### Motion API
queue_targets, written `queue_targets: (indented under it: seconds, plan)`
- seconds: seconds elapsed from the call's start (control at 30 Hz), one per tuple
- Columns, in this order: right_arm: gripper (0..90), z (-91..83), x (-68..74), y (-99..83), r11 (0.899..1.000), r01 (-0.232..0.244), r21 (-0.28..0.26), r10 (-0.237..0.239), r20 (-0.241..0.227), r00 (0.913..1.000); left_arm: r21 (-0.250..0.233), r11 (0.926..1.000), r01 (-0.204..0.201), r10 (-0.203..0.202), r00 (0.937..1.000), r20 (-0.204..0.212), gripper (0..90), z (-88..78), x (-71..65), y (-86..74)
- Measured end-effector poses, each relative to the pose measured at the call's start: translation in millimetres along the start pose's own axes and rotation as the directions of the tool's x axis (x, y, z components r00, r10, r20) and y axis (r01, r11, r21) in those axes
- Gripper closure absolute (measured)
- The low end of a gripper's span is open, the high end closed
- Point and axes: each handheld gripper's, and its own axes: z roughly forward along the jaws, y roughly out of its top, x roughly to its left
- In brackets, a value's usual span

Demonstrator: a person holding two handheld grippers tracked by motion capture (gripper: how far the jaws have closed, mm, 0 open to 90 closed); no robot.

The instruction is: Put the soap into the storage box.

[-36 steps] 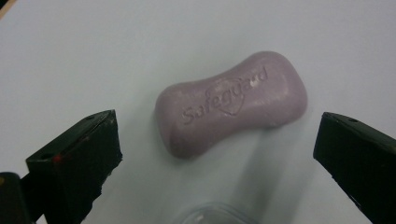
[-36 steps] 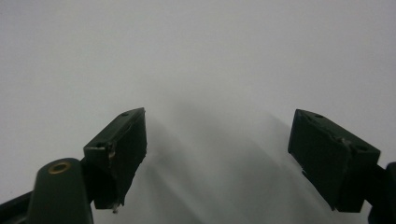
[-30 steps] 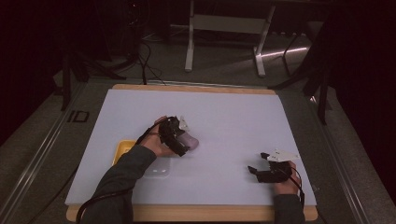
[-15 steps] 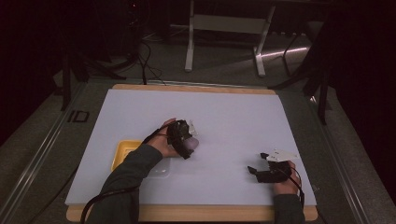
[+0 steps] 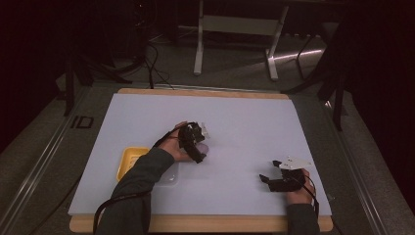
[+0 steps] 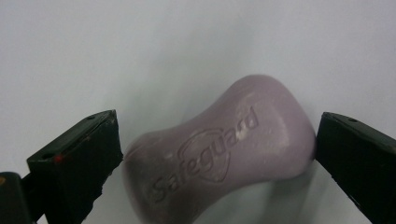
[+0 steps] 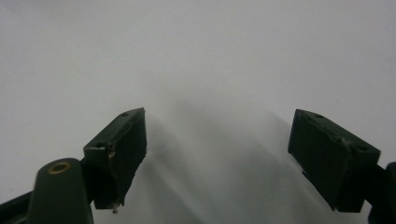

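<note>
We see the left gripper (image 5: pixel 199 147) near the middle of the table (image 5: pixel 244 117), a little toward 9 o'clock of centre; its 2 jaws are spread wide and stand on either side of a purple soap bar (image 6: pixel 219 154); in the left gripper view the bar lies between them on the white surface, its stamped brand face up, its long axis slanting from 7 o'clock to 1 o'clock; the jaw at 3 o'clock sits right against the bar's end, the jaw at 9 o'clock sits just beside the other end, and we cannot tell whether either one presses on it. In the high view the bar shows as a pale patch (image 5: pixel 203 148) under the gripper; a yellow dish (image 5: pixel 128 161) lies at 8 o'clock of it, near the person's left sleeve (image 5: pixel 142 181), with a clear lid-like piece (image 5: pixel 171 175) just beside the dish.

The right gripper (image 5: pixel 266 180) rests low at 4 o'clock on the table, well apart from the bar; in the right gripper view its 2 jaws stand wide with bare white surface between them, holding nothing.
</note>
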Motion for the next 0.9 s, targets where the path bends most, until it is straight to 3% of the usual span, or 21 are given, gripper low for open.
queue_targets:
  seconds: [0.17, 0.27, 0.37, 0.47, 0.63, 0.77, 0.9]
  plan:
    - [19.0, 0.5, 0.3, 0.3, 1.0, 0.004, 0.007, -0.004, 0.001, 1.0, 0.05, 0.9982, -0.031, 0.032, 0.9993, -0.017, 0.7, 4.8, -1.6, -1.5]
    - [19.0, 0.7, 0.5, 0.3, 1.0, 0.006, 0.009, -0.006, 0.002, 1.0, 0.051, 0.9983, -0.027, 0.028, 0.9995, -0.014, 0.5, 7.6, -0.4, 0.2]
    - [19.0, 0.7, 0.4, 0.4, 1.0, 0.006, 0.009, -0.006, 0.001, 1.0, 0.045, 0.9989, -0.01, 0.011, 0.9997, -0.022, 0.7, 9.3, 1.2, 1.6]
    - [19.0, 0.8, 0.4, 0.3, 1.0, 0.004, 0.007, -0.004, 0.0, 1.0, 0.035, 0.9982, 0.049, -0.048, 0.9982, -0.036, 1.4, 13.9, 8.8, 4.2]
    - [19.0, 0.9, 0.5, 0.3, 1.0, 0.005, 0.009, -0.005, 0.0, 1.0, 0.034, 0.9954, 0.09, -0.088, 0.9953, -0.041, 2.6, 16.7, 15.4, 5.8]
    - [19.0, 1.1, 0.4, 0.4, 1.0, 0.007, 0.009, -0.007, -0.001, 1.0, 0.035, 0.9939, 0.105, -0.102, 0.9929, -0.061, 11.8, 16.4, 21.4, 7.4]
    - [19.0, 1.2, 0.4, 0.5, 1.0, 0.008, 0.011, -0.008, -0.001, 1.0, 0.035, 0.9883, 0.149, -0.145, 0.9861, -0.081, 17.5, 16.8, 28.2, 6.3]
